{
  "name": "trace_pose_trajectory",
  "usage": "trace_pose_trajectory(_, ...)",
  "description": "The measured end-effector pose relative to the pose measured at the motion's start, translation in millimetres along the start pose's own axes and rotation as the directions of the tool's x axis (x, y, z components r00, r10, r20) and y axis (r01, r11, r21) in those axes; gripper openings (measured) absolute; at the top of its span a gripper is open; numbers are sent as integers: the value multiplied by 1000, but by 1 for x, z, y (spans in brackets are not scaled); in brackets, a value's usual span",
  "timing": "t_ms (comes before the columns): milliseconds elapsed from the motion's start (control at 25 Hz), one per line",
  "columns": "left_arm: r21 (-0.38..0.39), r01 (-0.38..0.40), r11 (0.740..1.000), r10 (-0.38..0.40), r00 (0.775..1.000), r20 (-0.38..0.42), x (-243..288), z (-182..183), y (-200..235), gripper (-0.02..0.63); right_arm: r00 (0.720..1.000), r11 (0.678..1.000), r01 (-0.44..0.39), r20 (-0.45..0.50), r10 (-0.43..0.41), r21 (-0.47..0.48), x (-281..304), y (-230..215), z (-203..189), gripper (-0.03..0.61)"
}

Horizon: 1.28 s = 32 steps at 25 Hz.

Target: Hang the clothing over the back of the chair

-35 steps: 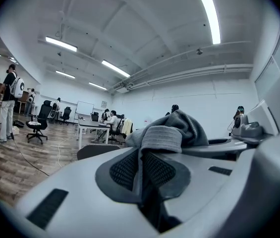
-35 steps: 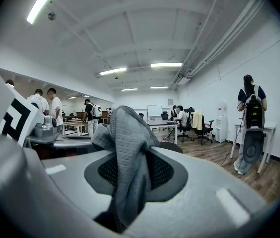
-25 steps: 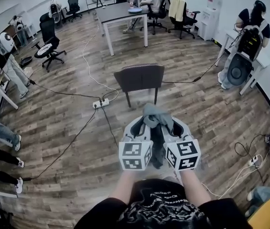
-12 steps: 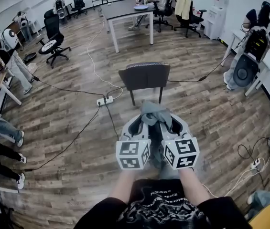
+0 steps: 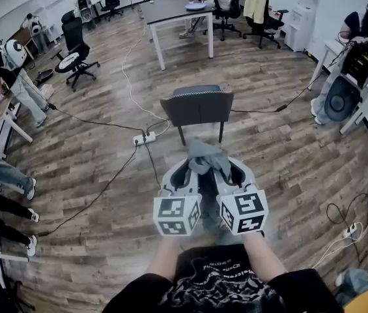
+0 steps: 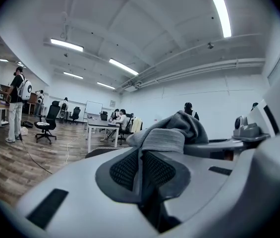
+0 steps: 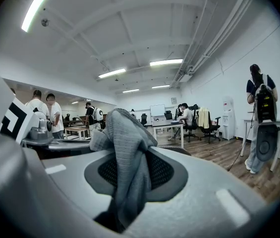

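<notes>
A grey garment [image 5: 204,160] is bunched between my two grippers and hangs down between them in the head view. My left gripper [image 5: 185,172] is shut on its ribbed edge [image 6: 162,142]; my right gripper [image 5: 226,172] is shut on a thick fold of the same cloth [image 7: 126,157]. Both are held side by side at chest height, pointing nearly level. The dark chair [image 5: 198,107] stands on the wood floor just beyond them, its backrest facing me, apart from the garment. Its top edge shows past the jaws in the left gripper view as a dark chair back [image 6: 97,151].
A power strip [image 5: 143,137] and cables trail over the floor left of the chair. A grey table [image 5: 174,10] with seated people stands beyond. People stand at the left edge [image 5: 11,77] and at the right wall [image 5: 353,57]. Black office chairs [image 5: 71,47] stand at the far left.
The chair has come nearer and lower in the head view as I moved toward it with both grippers. The garment stays clamped in both; the jaws have not shifted.
</notes>
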<state>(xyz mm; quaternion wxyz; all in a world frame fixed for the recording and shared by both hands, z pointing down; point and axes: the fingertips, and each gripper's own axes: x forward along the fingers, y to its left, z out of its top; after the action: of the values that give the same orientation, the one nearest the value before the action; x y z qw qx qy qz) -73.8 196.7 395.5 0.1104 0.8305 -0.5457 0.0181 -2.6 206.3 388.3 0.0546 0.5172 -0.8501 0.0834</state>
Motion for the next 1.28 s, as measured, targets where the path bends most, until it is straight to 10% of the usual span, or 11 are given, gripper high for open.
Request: trace_pose_trajectory(1280, -26, -123, 992, 124, 992, 22, 175, 28, -27, 38, 988, 988, -153, 5, 153, -22, 106, -155, 38, 94)
